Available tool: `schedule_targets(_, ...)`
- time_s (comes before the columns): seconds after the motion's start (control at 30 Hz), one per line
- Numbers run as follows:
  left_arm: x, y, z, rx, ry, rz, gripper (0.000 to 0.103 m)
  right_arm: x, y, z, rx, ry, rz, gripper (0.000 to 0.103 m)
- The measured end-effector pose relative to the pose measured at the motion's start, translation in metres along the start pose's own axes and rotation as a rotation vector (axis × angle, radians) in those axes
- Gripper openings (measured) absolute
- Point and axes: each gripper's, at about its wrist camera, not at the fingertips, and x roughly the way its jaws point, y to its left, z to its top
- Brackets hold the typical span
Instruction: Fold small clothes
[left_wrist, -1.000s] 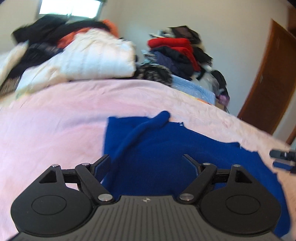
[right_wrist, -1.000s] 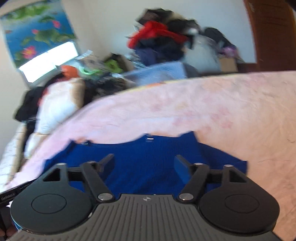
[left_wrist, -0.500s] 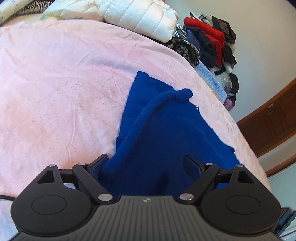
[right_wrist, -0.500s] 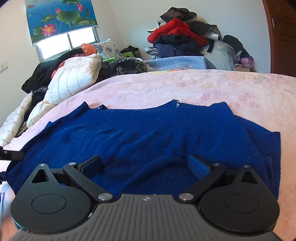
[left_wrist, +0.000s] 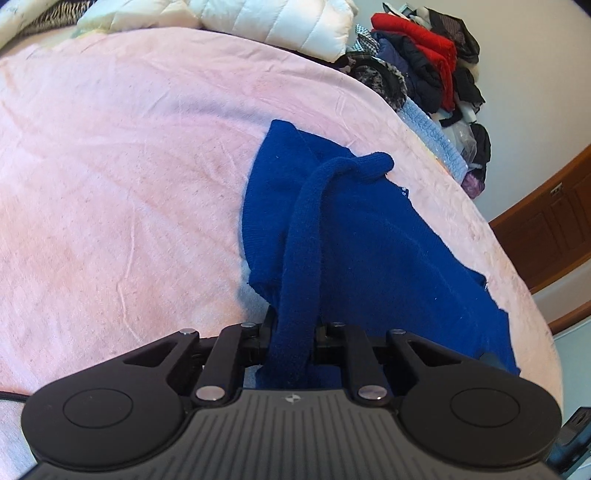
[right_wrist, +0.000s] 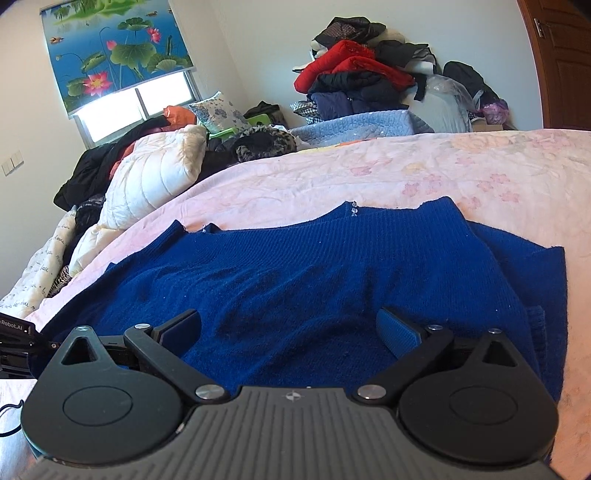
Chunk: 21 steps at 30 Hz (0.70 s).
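A dark blue knit sweater (left_wrist: 369, 240) lies spread on the pink bed cover (left_wrist: 129, 166). Its rolled sleeve (left_wrist: 306, 221) runs from the far shoulder down into my left gripper (left_wrist: 293, 325). The left jaws are closing, and the pads pinch this fold of blue knit at the sweater's near left edge. In the right wrist view the sweater (right_wrist: 314, 266) lies flat with its neckline on the far side. My right gripper (right_wrist: 290, 321) stands open low over the near part of the sweater, its blue pads wide apart with nothing pinched. The left gripper's body (right_wrist: 14, 343) shows at the far left.
A white quilted jacket (right_wrist: 155, 173) and dark clothes are heaped at the bed's far left. A pile of red and dark clothes (right_wrist: 354, 85) stands against the back wall beside a light blue blanket (right_wrist: 362, 125). A wooden door (right_wrist: 561, 62) is at right.
My left jaws have gone from wide apart to pinched on the sweater's rolled sleeve, and the gripper has sunk and rolled. The right gripper came down over the sweater, then held still.
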Motion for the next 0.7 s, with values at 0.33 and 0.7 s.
schedule_targets(0.33, 0.000, -0.008, -0.001, 0.051, -0.003, 0.035, 0.013, -0.001, 0.000, 0.000, 0.003, -0.002, 0.002, 0.100)
schedule_targets(0.7, 0.002, 0.010, 0.009, -0.106, 0.068, -0.055, 0.013, -0.001, 0.000, 0.000, 0.005, -0.003, 0.003, 0.100)
